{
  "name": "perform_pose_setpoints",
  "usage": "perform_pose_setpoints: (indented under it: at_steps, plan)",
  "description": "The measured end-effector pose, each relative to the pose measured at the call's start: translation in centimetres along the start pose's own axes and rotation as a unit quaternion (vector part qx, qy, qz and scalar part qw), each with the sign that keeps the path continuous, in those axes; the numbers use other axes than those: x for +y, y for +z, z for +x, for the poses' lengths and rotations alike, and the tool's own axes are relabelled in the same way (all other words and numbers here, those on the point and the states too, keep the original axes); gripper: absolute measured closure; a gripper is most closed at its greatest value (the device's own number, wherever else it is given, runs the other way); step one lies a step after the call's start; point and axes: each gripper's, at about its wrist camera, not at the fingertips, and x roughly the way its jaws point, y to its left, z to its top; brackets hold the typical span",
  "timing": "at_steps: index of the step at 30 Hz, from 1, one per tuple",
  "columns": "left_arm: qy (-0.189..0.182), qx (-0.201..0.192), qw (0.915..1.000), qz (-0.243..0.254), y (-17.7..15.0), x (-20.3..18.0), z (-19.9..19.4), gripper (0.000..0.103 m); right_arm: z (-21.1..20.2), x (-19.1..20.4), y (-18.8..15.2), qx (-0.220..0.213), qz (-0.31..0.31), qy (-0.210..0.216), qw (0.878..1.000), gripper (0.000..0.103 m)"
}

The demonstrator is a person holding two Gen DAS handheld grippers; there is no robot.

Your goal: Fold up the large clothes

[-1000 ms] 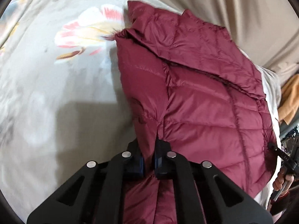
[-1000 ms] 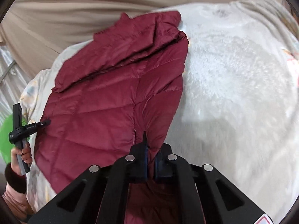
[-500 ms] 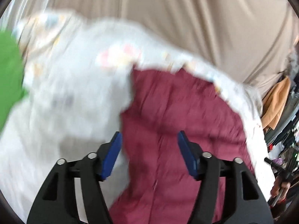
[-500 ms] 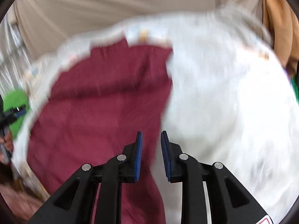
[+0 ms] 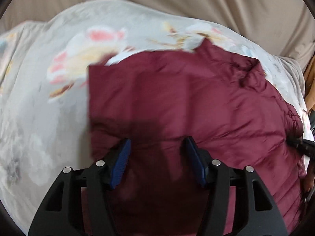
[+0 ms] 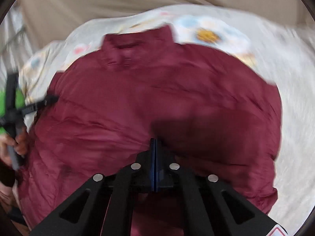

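Left claw [image 5: 156, 162] now spread, right claw [image 6: 155, 153] pressed together empty: both released the maroon jacket [image 5: 187, 102], which lies folded (hem toward 6 o'clock).

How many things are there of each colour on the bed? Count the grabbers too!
Dark red: 1, the puffy jacket
Pale with flowers: 1, the blanket under it
Black with blue pads: 2, the left gripper and the right gripper
Total: 4

A maroon quilted jacket [image 5: 187, 102] lies on a pale floral-print bedspread [image 5: 49, 102].
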Motion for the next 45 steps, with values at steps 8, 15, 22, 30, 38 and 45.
perform_pose_setpoints:
  at_steps: [8,15,22,30,38,45]
  plan:
    - [-0.031,-0.048,0.9983,-0.002,4.4,-1.1,-5.1,0.04,-3.5,0.9,6.2,-0.05,-0.011,-0.038,0.998,0.09]
    - [0.015,-0.01,0.9998,-0.006,10.5,-2.6,3.1,0.043,7.0,9.4,15.7,-0.008,-0.052,0.032,0.998,0.072]
    - [0.033,0.007,0.9994,0.0,8.3,-0.8,6.6,0.046,14.1,12.0,16.4,0.011,-0.055,0.044,0.997,0.095]
    - [0.052,-0.008,0.9986,0.009,8.0,-1.3,7.2,0.046,15.5,10.1,17.5,0.002,-0.019,0.025,1.0,0.103]
    - [0.074,-0.03,0.9966,0.022,9.4,-2.4,5.5,0.045,11.0,14.5,17.3,-0.029,-0.079,0.082,0.993,0.103]
    - [0.079,-0.001,0.9968,0.01,9.1,-0.7,7.8,0.043,13.7,11.2,19.3,-0.023,-0.036,-0.008,0.999,0.102]
